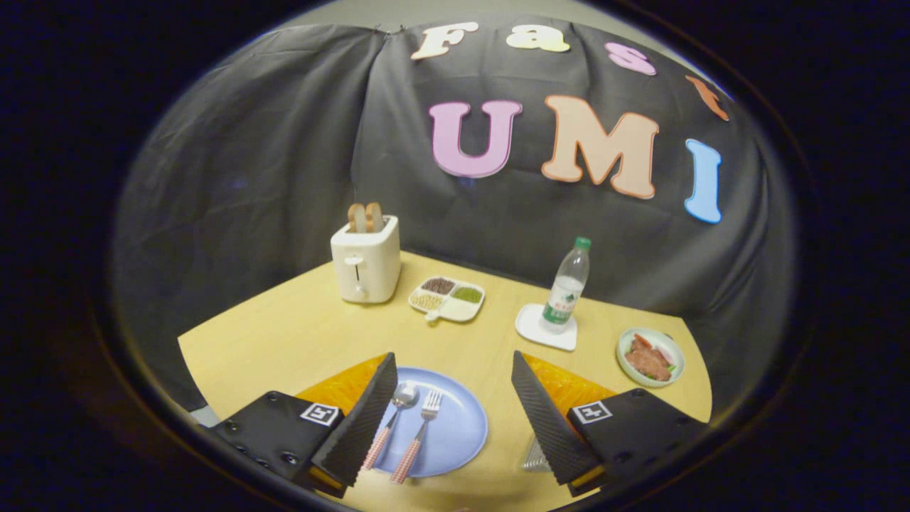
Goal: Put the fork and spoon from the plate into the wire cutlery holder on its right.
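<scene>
- Gripper (455, 409): fingers spread wide, holding nothing, poised above the near part of the wooden table (298, 334).
- Blue plate (455, 434): flat on the table between the two fingers, nearer the left finger.
- Spoon (392, 419) and fork (421, 434): side by side on the plate, spoon on the left and fork on the right, heads toward the far side, checked handles pointing near; spoon just beside the left finger.
- Wire cutlery holder (534, 459): to the right of the plate, largely hidden behind the right finger; contents cannot be told.
- White toaster (365, 262): far left on the table, two slices of bread (365, 217) standing in its slots.
- Divided dish (448, 297): right of the toaster, grains in its compartments.
- Water bottle (567, 288): upright on a white coaster (542, 331), far right of centre.
- Small bowl (650, 355) of food: near the right edge of the table.
</scene>
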`<state>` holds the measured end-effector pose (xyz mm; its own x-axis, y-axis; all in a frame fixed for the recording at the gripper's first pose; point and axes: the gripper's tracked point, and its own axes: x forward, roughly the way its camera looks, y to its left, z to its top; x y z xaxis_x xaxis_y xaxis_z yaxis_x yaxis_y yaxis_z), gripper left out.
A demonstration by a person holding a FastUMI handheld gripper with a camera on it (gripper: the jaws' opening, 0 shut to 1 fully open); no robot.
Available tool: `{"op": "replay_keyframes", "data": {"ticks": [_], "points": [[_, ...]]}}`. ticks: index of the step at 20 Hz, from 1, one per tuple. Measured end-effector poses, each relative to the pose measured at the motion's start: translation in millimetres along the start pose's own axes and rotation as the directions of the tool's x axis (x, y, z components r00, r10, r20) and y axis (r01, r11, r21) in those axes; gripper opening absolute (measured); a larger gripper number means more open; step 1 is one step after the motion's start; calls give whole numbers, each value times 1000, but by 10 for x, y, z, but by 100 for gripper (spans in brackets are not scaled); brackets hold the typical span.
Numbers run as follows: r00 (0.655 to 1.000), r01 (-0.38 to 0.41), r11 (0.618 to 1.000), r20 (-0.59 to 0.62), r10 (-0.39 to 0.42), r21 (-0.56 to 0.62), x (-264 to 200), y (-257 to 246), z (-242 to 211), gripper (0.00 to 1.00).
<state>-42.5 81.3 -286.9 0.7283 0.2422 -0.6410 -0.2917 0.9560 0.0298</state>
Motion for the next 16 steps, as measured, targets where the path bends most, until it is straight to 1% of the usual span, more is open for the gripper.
{"op": "replay_keyframes", "data": {"ticks": [3,5,10,12,13,16], "points": [[994,-26,1000,-106,24,-12,103,80,-380,100],[989,-52,998,-142,47,-26,117,153,-547,100],[968,-76,991,-249,46,-113,207,209,-925,100],[957,-96,987,-285,57,-125,222,253,-1069,100],[952,-109,985,-299,66,-130,222,275,-1107,98],[940,-125,979,-334,65,-162,230,287,-1210,89]]}}
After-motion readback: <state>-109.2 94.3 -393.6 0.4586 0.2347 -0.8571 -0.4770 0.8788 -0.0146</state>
